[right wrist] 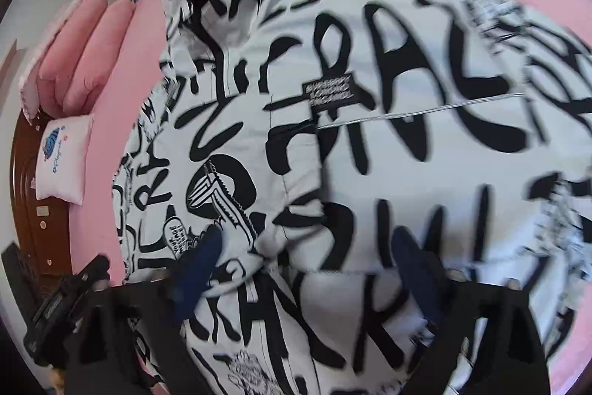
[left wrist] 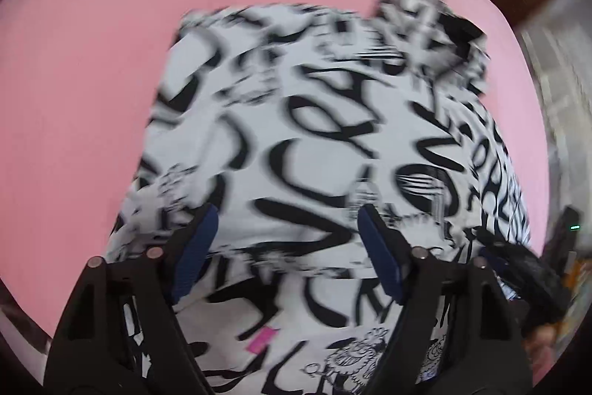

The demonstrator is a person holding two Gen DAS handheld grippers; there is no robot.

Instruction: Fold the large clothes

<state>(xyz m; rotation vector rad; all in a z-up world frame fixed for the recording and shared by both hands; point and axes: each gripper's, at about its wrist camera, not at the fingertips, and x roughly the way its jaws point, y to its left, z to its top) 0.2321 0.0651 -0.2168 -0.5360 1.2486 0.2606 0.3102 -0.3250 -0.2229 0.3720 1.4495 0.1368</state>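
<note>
Pink bed [left wrist: 74, 99] bearing black-and-white lettered jacket [left wrist: 314, 136] spread across it, bunched at far corner; left gripper [left wrist: 286, 247] and right gripper [right wrist: 307, 265] above it, fingers wide, holding nothing: pinch one edge layer only, keeping hem level.

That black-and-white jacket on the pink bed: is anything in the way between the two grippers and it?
Nothing visible. The left gripper and right gripper both hang open right over the jacket, with only its fabric between their fingers. The pillow lies off to the side.
</note>
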